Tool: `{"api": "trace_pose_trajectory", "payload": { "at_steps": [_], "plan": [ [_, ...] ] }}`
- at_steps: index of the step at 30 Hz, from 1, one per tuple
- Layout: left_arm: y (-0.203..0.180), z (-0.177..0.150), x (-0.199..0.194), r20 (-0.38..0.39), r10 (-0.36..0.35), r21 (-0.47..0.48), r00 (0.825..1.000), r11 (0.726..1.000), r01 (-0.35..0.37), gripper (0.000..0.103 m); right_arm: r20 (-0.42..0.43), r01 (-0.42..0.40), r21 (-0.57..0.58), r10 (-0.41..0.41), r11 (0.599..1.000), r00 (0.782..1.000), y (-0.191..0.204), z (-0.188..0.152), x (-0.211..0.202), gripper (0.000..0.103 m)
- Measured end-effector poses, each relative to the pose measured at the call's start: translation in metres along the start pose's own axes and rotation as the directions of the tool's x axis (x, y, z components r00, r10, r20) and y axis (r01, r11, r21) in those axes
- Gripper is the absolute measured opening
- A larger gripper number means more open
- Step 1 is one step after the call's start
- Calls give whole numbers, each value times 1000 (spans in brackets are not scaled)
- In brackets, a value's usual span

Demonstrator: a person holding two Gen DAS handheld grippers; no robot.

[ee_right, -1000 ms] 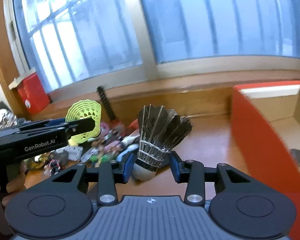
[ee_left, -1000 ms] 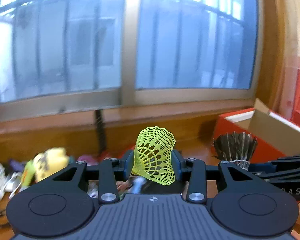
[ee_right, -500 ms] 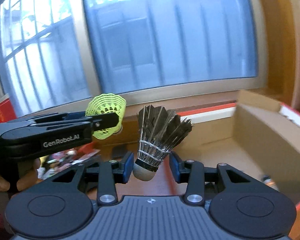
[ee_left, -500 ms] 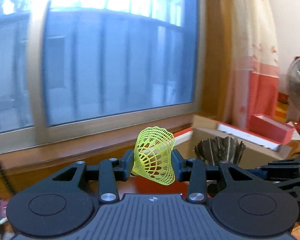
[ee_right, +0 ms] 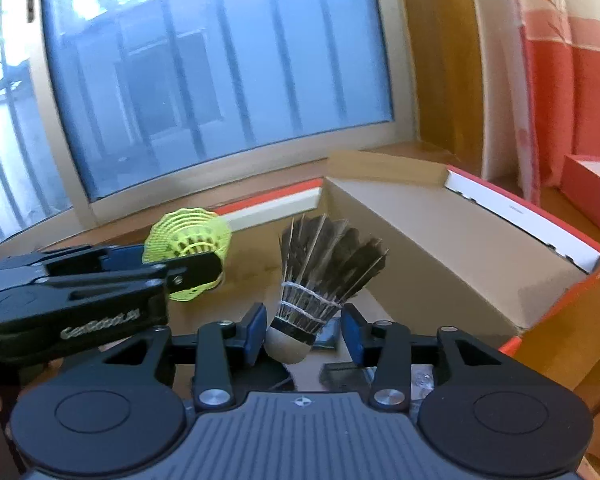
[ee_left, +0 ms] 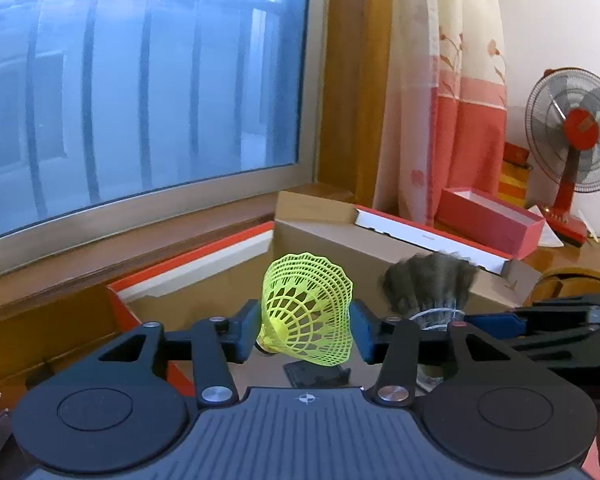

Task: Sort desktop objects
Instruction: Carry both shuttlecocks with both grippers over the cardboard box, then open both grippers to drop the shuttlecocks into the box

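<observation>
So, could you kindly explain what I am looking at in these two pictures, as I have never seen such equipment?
There is no robot here: a person holds a two-finger gripper in each hand, and each carries a wide-angle camera looking forward along its fingers. One picture is taken from the left gripper, the other from the right gripper. The black shapes at the bottom are the tools themselves. The left one has a yellow shuttlecock between its jaws, which have just been opening. The right one holds a dark feather shuttlecock. Both hang over an open red cardboard box on a wooden desk by a window.
</observation>
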State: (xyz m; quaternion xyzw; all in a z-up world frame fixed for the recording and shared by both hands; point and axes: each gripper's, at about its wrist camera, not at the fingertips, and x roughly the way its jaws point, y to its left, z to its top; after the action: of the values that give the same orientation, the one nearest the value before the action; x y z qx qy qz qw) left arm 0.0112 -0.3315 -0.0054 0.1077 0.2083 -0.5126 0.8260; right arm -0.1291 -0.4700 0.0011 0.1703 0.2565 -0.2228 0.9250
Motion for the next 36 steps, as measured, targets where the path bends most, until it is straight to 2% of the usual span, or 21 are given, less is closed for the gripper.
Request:
{"api": "trace_pose_trajectory", "payload": {
  "at_steps": [4, 12, 18, 22, 25, 28, 32, 36],
  "plan": [
    [5, -3, -10, -18, 6, 1, 1000, 1000, -6, 53, -16, 14, 15, -14, 1000, 1000, -3, -1, 9, 45],
    [30, -8, -36, -16, 46, -12, 999, 999, -46, 70, -12, 31, 36, -31, 999, 999, 21, -4, 11, 66],
    [64, -23, -75, 15, 167, -19, 986, 986, -166, 82, 3, 15, 23, -15, 1000, 1000, 49, -2, 14, 73],
    [97, -43, -107, 12, 297, -45, 955, 954, -296, 88, 17, -31, -27, 32, 999, 999, 80, 0, 15, 74],
    [124, -59, -125, -35, 366, -90, 930, 926, -367, 88, 10, -93, -97, 94, 991, 995, 110, 1, 16, 75],
    [152, -79, -141, -92, 429, -150, 899, 886, -439, 88, -4, -155, -159, 157, 975, 988, 142, -1, 22, 79],
    [182, -105, -159, -173, 496, -203, 851, 827, -524, 88, -52, -234, -230, 228, 945, 972, 183, -7, 34, 80],
    [204, -125, -171, -231, 522, -236, 821, 789, -568, 88, -114, -291, -274, 270, 917, 956, 215, -18, 47, 84]
  ]
}}
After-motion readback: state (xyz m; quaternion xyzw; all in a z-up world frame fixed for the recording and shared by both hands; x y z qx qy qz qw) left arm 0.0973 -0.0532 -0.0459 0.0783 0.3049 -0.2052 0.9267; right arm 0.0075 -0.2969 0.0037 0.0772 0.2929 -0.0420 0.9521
